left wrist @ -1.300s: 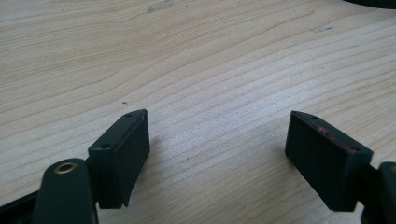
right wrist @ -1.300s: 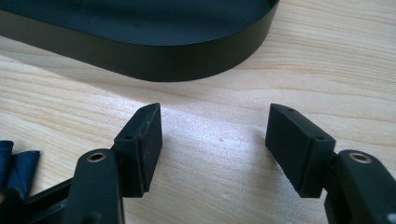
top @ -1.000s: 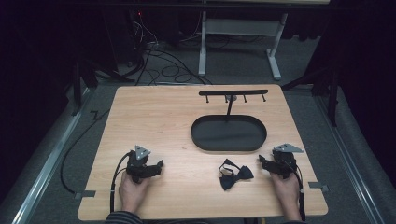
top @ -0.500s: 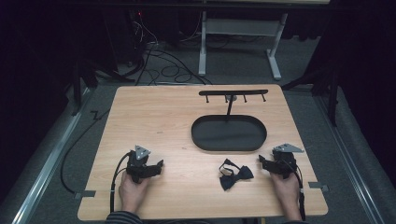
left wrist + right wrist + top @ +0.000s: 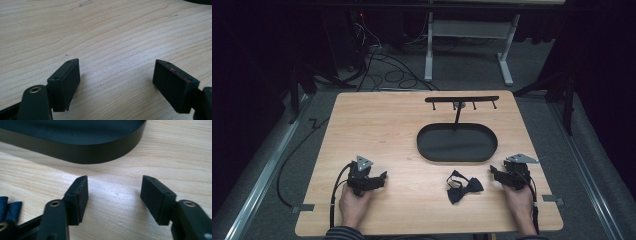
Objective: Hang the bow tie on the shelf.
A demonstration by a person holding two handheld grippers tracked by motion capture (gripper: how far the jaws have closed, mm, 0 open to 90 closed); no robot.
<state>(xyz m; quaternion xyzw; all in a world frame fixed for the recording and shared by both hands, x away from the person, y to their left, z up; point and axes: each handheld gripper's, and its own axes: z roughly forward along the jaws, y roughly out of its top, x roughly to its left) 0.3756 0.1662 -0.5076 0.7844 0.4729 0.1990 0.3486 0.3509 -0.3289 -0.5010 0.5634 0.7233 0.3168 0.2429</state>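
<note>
We hold both grippers low over the table (image 5: 382, 125), near its front edge. The left gripper (image 5: 116, 82) has its jaws wide apart over bare wood. The right gripper (image 5: 113, 200), near the front right corner, has jaws apart too; they have just been closing a little, with nothing between them. The bow tie (image 5: 463, 187) lies just beside it, in front of the tray (image 5: 457, 143).

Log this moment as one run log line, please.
left tool: open, empty, on table | right tool: open, just been closing, empty | bow tie: untouched, beside right tool
</note>
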